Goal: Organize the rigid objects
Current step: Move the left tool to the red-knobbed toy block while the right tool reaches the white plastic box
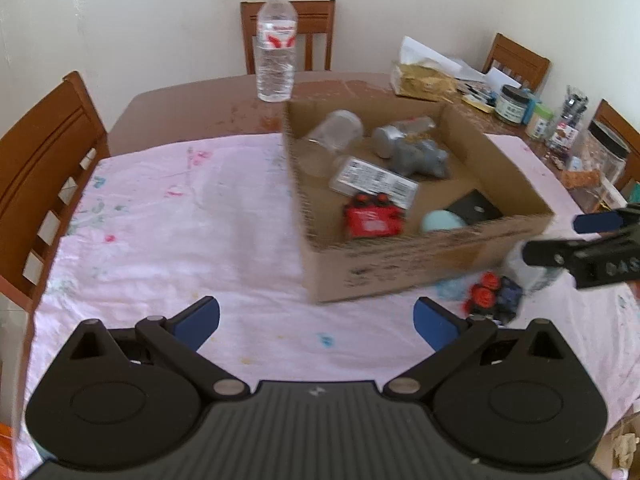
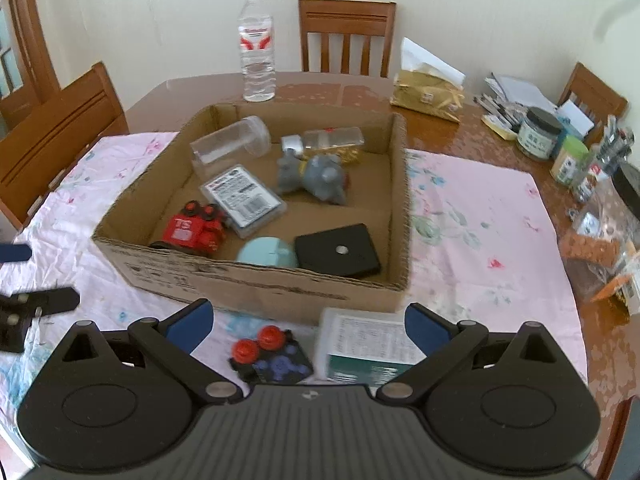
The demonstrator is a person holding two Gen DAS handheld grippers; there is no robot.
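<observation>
White letters "TS" stand on the red toy car (image 2: 191, 232) at about eight o'clock inside the cardboard box (image 2: 256, 280). Print on the box front, the flat pack's (image 2: 244, 196) label, the water bottle's (image 2: 258, 44) red-and-white band and the white-labelled packet (image 2: 368, 344) at six o'clock is too blurred to read.

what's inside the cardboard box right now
In the cardboard box: a clear jar, a glass bottle, a grey toy, a labelled case, a red toy, a blue ball, a black plate. The near wall hides the ball's underside.
</observation>
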